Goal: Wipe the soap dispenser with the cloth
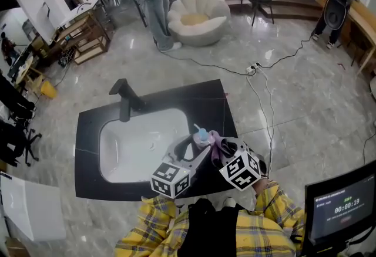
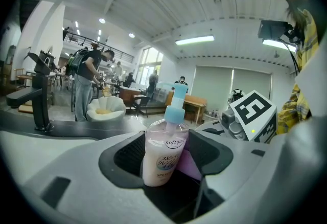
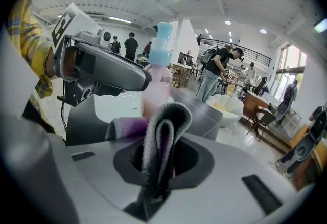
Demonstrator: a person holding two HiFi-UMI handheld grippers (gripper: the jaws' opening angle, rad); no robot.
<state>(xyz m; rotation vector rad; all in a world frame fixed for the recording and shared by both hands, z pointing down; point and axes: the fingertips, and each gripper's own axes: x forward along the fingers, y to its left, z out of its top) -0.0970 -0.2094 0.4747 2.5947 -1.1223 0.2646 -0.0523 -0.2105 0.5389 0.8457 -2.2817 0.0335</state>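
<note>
The left hand-held gripper (image 2: 168,164) is clamping the soap dispenser (image 2: 163,141), whose body is looking blurred and half covered in the right gripper view. The dispenser is standing upright, pump uppermost, above the dark surface (image 1: 88,132). The right hand-held gripper (image 3: 159,166) is pinching the folded cloth (image 3: 162,126) against the bottle.

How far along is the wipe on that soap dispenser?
Done: the left gripper holds the soap dispenser and the right gripper holds the folded cloth. In hand: cloth lies against the dispenser's side, wiping apparently under way. Left: remaining sides; how much is wiped is unclear.
</note>
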